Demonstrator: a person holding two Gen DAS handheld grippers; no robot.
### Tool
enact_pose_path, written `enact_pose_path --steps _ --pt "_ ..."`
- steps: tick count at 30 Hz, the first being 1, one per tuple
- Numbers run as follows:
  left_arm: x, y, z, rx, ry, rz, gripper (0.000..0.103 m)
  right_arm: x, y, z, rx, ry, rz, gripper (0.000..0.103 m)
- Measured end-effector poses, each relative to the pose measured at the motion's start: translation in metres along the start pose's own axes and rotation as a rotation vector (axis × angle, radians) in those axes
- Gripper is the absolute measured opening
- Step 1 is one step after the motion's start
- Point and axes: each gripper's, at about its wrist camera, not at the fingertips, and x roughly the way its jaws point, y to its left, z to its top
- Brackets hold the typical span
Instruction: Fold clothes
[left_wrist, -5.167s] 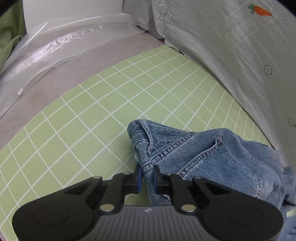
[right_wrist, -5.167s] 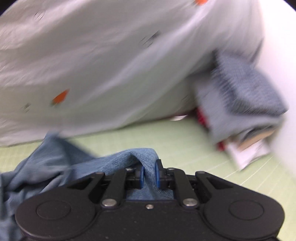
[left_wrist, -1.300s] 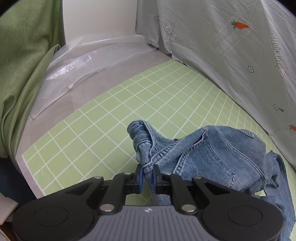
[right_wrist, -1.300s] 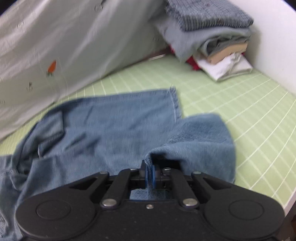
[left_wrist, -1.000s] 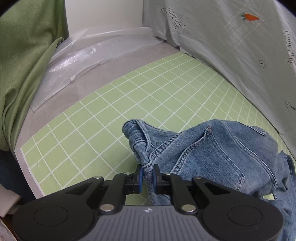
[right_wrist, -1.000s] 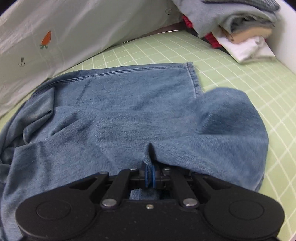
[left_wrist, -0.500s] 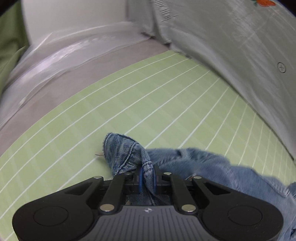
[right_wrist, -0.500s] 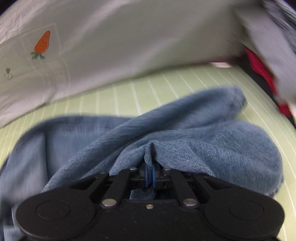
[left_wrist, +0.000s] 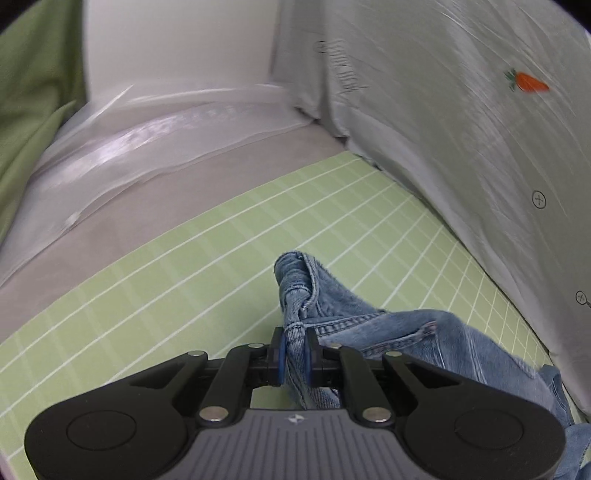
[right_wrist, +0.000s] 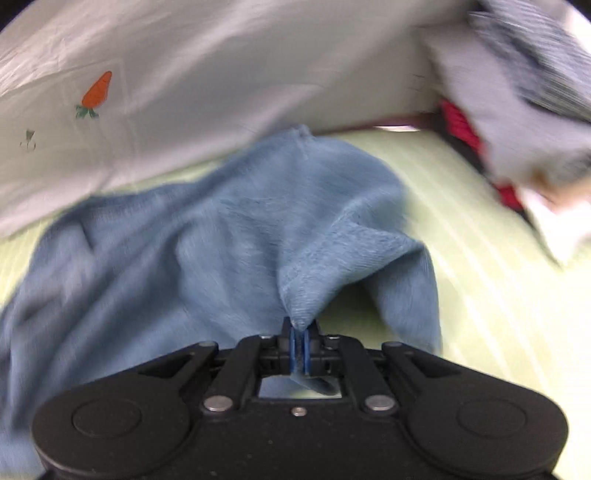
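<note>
While the jeans hang bunched and half-lifted over the green grid mat, they look mid-spread, not yet flat. Left gripper has its jaws clamped on the seamed waistband; right gripper pinches another edge. Next, I judge, both must pull apart and lower level.

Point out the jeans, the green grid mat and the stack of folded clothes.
jeans (left_wrist: 424, 332): left wrist view, on the stitched denim beside the clamp.
green grid mat (left_wrist: 184, 280): left wrist view, on a bare stretch left of the denim.
stack of folded clothes (right_wrist: 517, 122): right wrist view, on the blurred grey garment, upper right.
</note>
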Motion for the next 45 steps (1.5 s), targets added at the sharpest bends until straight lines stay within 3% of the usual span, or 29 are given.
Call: enact_pose_path --steps 5,9,15,17,18,22,24,26,28,31,37,41,42,45 --pt "-0.033 0.054 -0.012 -0.037 0.004 -0.013 0.011 -0.058 -0.048 -0.064 0.103 0.036 -0.059 0.005" --pt "-0.048 0.09 -0.009 -0.036 -0.01 -0.006 0.011 -0.092 -0.063 -0.104 0.196 0.078 -0.066 0.005" --pt "-0.049 0.129 -0.005 0.035 0.014 0.041 0.014 -0.125 -0.035 -0.136 0.158 0.092 -0.004 0.005" --pt "-0.05 0.13 -0.008 0.099 0.028 0.055 0.028 -0.126 -0.027 -0.143 0.165 0.103 -0.015 0.009" --pt "-0.052 0.128 -0.01 0.13 0.027 0.059 0.03 -0.126 -0.024 -0.146 0.173 0.107 -0.021 0.014" --pt "-0.065 0.112 -0.016 0.204 -0.027 0.058 0.055 -0.14 -0.032 -0.152 0.246 0.061 0.013 0.046" --pt "-0.075 0.102 -0.02 0.208 -0.06 0.051 0.057 -0.147 -0.038 -0.15 0.226 0.009 0.0 0.053" --pt "-0.088 0.089 -0.028 0.208 -0.092 0.03 0.075 -0.154 -0.046 -0.146 0.203 -0.044 -0.017 0.066" --pt "-0.103 0.072 -0.044 0.215 -0.136 0.002 0.09 -0.151 -0.062 -0.142 0.198 -0.103 -0.045 0.095" --pt "-0.122 0.038 -0.079 0.216 -0.167 -0.037 0.092 -0.127 -0.093 -0.134 0.143 -0.126 -0.06 0.102" --pt "-0.153 -0.037 -0.166 0.196 -0.155 -0.136 0.095 -0.061 -0.141 -0.126 -0.008 -0.037 0.023 0.103" --pt "-0.164 -0.08 -0.207 0.192 -0.108 -0.136 0.095 -0.031 -0.152 -0.123 -0.085 0.076 0.065 0.103" --pt "-0.167 -0.089 -0.215 0.196 -0.099 -0.141 0.095 -0.027 -0.153 -0.123 -0.097 0.096 0.063 0.099" --pt "-0.172 -0.115 -0.232 0.249 -0.083 -0.147 0.095 -0.028 -0.161 -0.124 -0.086 0.09 0.127 0.072"
